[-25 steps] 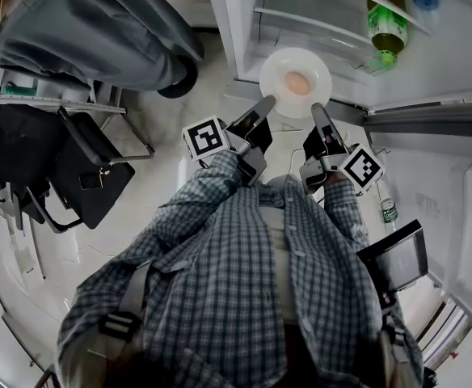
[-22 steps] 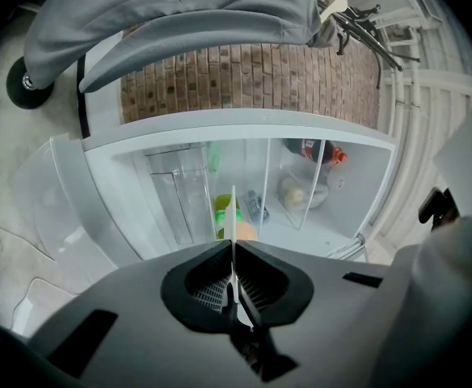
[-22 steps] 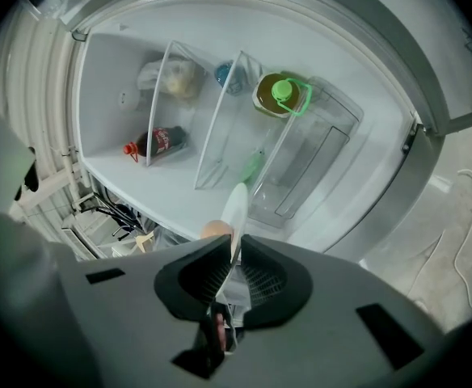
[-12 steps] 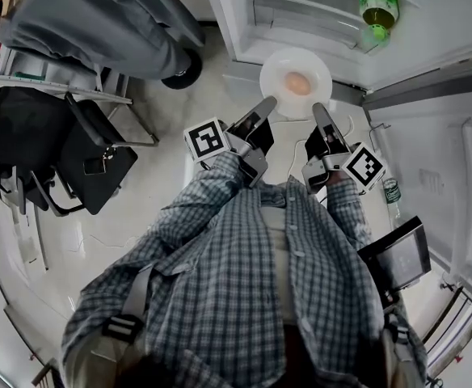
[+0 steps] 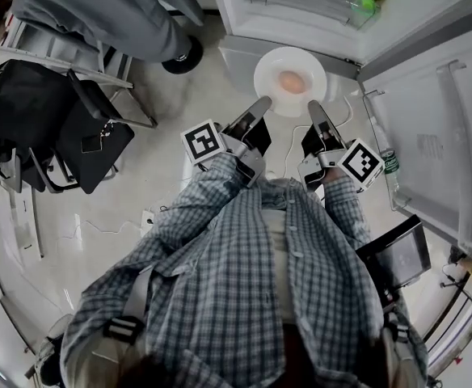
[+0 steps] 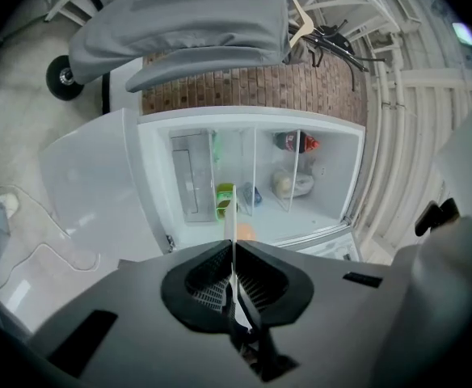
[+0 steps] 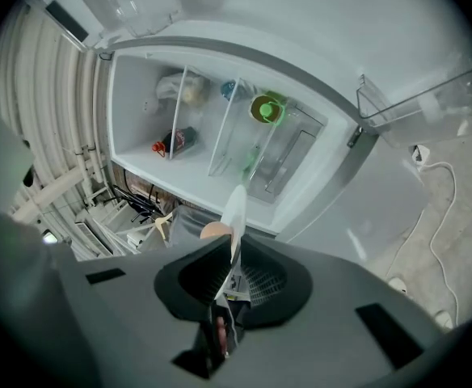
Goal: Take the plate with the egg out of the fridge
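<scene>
Grey checked shirt [image 5: 260, 281] fills the near half of your head view, and from its sleeves your two grippers reach forward. Your left gripper [image 5: 259, 110] and your right gripper [image 5: 315, 111] are each clamped on the near rim of one white plate [image 5: 270, 65], one left of centre and one right of centre. The plate lies level and face up, out in front of the open fridge [image 5: 301, 14] and above the pale floor [image 5: 179, 95]. It is round, so it has no long axis. The single egg [image 5: 292, 81] in its middle looks slightly longer across, from one gripper toward the other, though the difference is faint.

Only the head view gives you the plate's full disc. Each gripper view shows it edge-on instead: a thin white strip pinched between black jaws closed right down on it, with a sliver of egg past the rim. Those two views also look deep into the fridge, which the head view mostly cuts off. Between its clear dividers you can count one green bottle [image 7: 266, 107], one dark bottle [image 7: 175, 141] with a red cap and one pale bag [image 7: 186, 91]. The head view alone shows one more bottle [image 5: 389, 164] in the door [image 5: 430, 136] at your right, and one black chair [image 5: 82, 136] at your left.
</scene>
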Available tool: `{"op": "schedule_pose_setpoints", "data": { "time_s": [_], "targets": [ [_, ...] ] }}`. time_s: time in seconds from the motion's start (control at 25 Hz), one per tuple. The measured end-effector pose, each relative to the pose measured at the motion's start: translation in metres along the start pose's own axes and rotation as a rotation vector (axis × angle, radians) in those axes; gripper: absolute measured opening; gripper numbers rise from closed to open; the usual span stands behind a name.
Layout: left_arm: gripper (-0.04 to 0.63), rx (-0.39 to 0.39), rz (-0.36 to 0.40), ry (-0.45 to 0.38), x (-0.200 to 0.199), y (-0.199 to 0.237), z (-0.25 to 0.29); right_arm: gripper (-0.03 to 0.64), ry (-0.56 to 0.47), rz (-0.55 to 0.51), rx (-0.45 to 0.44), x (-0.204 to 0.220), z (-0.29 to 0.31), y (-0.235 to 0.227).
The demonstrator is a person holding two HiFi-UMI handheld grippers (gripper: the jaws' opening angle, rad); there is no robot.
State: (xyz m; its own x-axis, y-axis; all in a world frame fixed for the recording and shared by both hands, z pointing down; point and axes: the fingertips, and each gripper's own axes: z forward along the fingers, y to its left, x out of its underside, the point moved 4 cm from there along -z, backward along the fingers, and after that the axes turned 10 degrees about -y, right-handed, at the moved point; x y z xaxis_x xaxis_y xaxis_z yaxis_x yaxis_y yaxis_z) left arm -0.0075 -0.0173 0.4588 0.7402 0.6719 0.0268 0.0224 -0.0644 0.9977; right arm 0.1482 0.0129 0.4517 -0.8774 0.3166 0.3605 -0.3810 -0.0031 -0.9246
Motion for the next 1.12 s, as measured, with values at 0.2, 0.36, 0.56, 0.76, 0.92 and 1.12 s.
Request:
{"op": "schedule_pose_setpoints", "data": {
  "time_s": [0.2, 0.36, 0.56, 0.76, 0.92, 1.12],
  "targets": [
    [0.023, -0.012, -0.041, -0.022, 0.030, 0.000, -0.032, 0.040, 0.003, -0.007, 0.032, 0.012, -0.042, 0.003],
    [0.023, 0.002, -0.039, -0.020, 0.047, -0.008, -0.047, 0.040, -0.010, 0.002, 0.030, 0.015, -0.067, 0.009],
    [0.023, -0.010, -0.036, -0.015, 0.055, -0.016, -0.065, 0.040, -0.017, 0.028, 0.026, 0.027, -0.084, 0.016],
    [0.023, -0.028, -0.026, 0.009, 0.052, -0.019, -0.077, 0.040, -0.028, 0.043, 0.043, 0.038, -0.091, 0.019],
    [0.023, -0.032, -0.011, 0.038, 0.044, -0.021, -0.080, 0.040, -0.042, 0.073, 0.054, 0.047, -0.089, 0.021],
    [0.023, -0.033, -0.020, 0.059, 0.028, -0.021, -0.084, 0.040, -0.057, 0.071, 0.040, 0.059, -0.079, 0.027]
  ]
}}
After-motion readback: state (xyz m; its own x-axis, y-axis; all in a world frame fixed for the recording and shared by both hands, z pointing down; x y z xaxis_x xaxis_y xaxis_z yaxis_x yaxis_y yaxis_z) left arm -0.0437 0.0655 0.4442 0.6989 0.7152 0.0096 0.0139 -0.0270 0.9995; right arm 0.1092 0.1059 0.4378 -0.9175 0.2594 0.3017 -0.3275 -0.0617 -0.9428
